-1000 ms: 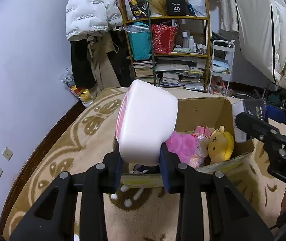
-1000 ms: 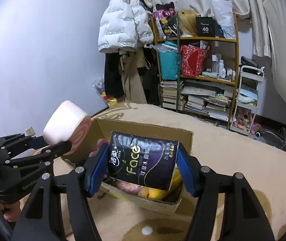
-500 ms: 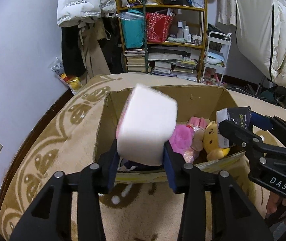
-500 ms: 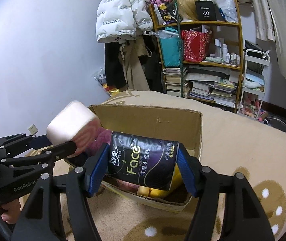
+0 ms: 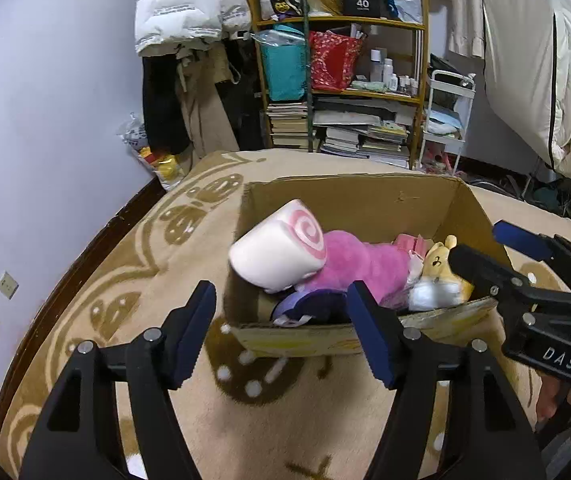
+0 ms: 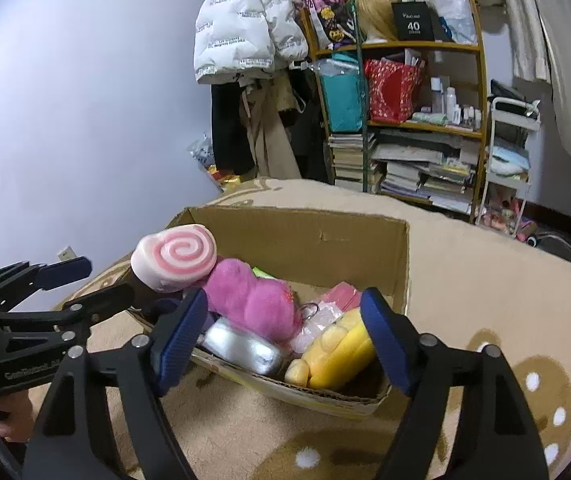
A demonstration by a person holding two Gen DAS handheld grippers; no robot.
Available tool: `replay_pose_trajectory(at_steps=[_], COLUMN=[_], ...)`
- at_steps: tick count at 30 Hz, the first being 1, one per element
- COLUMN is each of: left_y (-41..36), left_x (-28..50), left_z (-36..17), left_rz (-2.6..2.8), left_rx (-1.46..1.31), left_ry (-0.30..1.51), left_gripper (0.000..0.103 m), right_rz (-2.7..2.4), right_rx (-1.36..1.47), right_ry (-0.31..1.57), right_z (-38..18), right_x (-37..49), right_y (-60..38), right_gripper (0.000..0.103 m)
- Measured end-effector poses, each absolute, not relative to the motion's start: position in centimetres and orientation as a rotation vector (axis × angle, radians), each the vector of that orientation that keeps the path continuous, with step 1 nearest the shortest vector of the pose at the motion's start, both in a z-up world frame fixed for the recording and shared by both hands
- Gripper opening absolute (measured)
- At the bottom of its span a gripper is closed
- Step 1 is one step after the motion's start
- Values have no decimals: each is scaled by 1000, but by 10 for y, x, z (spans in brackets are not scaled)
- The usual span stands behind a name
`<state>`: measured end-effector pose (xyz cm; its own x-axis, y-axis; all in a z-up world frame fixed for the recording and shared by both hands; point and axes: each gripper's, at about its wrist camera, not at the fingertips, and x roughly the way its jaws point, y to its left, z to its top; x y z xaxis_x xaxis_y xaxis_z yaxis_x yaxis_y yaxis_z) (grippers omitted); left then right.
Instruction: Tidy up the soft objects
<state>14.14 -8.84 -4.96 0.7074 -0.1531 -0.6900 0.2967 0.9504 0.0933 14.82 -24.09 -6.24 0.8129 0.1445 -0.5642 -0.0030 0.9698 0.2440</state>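
Both grippers, left [image 5: 281, 320] and right [image 6: 285, 332], we note released and empty, with the white pink-swirl plush roll [image 5: 279, 254] resting at the brown cardboard box's [image 5: 349, 204] nine-o'clock edge, deposits apparently done.

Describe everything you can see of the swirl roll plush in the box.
The swirl roll plush is a short, soft-looking white cylinder with a pink spiral on its flat end. It lies tilted at the left end of the cardboard box, resting against the pink plush, spiral end facing up and away. No gripper touches it.
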Motion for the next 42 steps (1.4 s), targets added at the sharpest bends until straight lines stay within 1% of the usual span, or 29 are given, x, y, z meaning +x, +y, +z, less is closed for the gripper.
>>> replay_pose_trajectory(at_steps=[3,4,6,8,9,12,17,19,20,31,42], left_y=[-82,-79,-75,-72,-69,-64,-56,-53,-51,-34,-29], left_x=[134,131,124,119,115,104,86,77,72,22,-15], left_z=[-46,-43,-40,-35,-33,-24,-9,-4,-1,19,28], left_rz=[-243,-237,-227,-224,-222,-211,-204,-200,-196,-185,-189], left_rx=[200,201,203,200,196,189,181,180,178,171,194], left_ry=[742,737,729,725,720,703,676,664,655,601,563], left_gripper=[74,75,77,79,80,85,88,95,96,100,101], right_rz=[77,75,73,64,61,53,29,21,17,-9,-37], right_rx=[242,245,247,243,242,235,225,222,222,212,215], right_ry=[617,614,598,586,580,559,541,537,533,505,486], right_z=[-56,-53,-46,-37,-34,-21,-5,2,5,25,31], right_x=[143,141,135,127,124,111,91,82,77,28,-7], right_y=[-238,-238,-238,-238,-238,-237,-235,-235,-234,-225,-222], right_gripper=[87,92,95,101,103,103,103,103,103,103,103])
